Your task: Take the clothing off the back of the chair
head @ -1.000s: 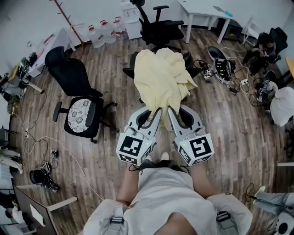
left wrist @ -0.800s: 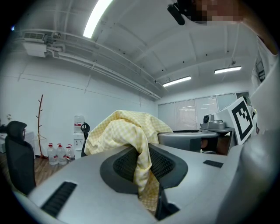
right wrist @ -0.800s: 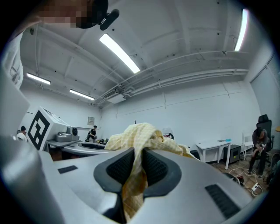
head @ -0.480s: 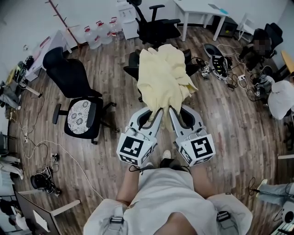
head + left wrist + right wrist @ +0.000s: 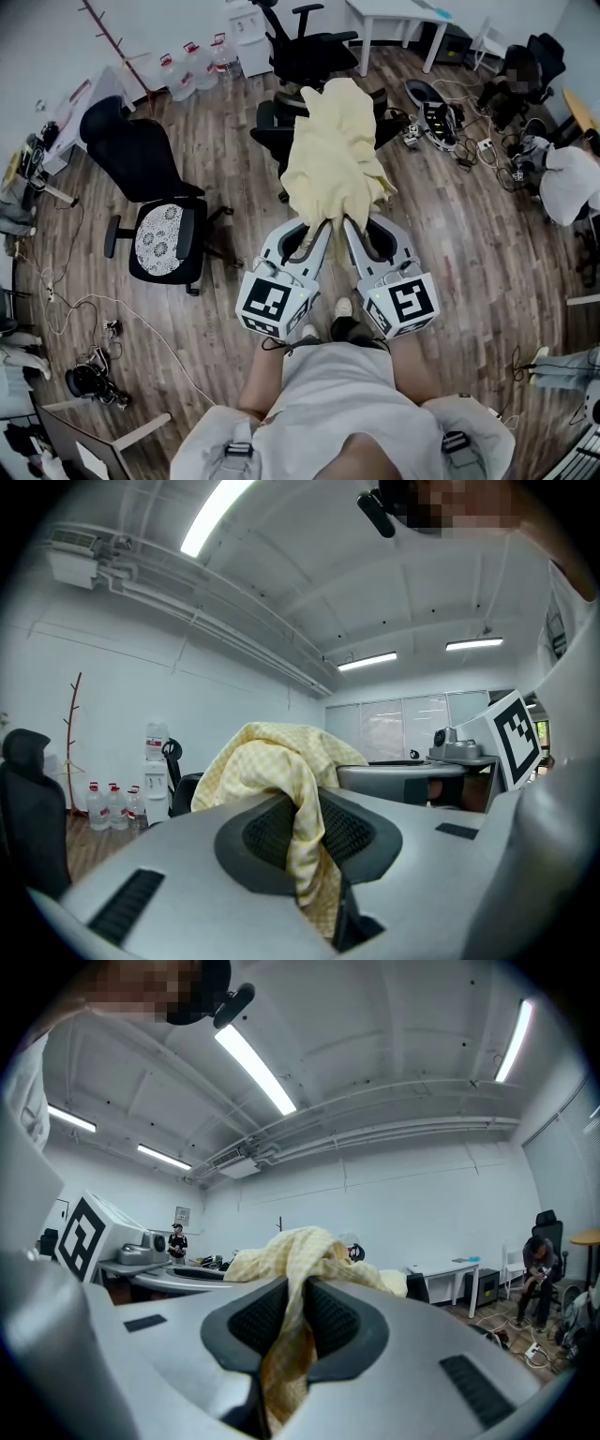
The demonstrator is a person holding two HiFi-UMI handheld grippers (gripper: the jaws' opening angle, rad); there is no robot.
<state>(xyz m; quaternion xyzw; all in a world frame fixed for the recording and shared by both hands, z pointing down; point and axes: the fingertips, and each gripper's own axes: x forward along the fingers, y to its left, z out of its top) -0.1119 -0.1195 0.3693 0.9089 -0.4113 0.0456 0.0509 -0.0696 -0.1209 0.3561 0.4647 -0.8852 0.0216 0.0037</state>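
Observation:
A pale yellow checked garment [image 5: 333, 150] hangs in the air in front of me, held by its near edge. My left gripper [image 5: 322, 225] is shut on the cloth, which is pinched between its pads [image 5: 305, 841]. My right gripper [image 5: 345, 223] is shut on the same edge; yellow cloth [image 5: 291, 1335] runs down between its jaws. The two grippers sit side by side, almost touching. Behind the garment stands a black office chair [image 5: 275, 127], its back mostly hidden by the cloth.
A black chair with a patterned seat cushion [image 5: 159, 234] stands at the left. Another black office chair [image 5: 305, 52] and a white table [image 5: 398, 19] are farther back. Water bottles [image 5: 183, 70] stand by the wall. Cables and gear [image 5: 441, 122] litter the floor at right.
The garment has lifted and shifted up in the head view, bunching narrower. Both grippers keep their hold, and the room has slid slightly as I moved.

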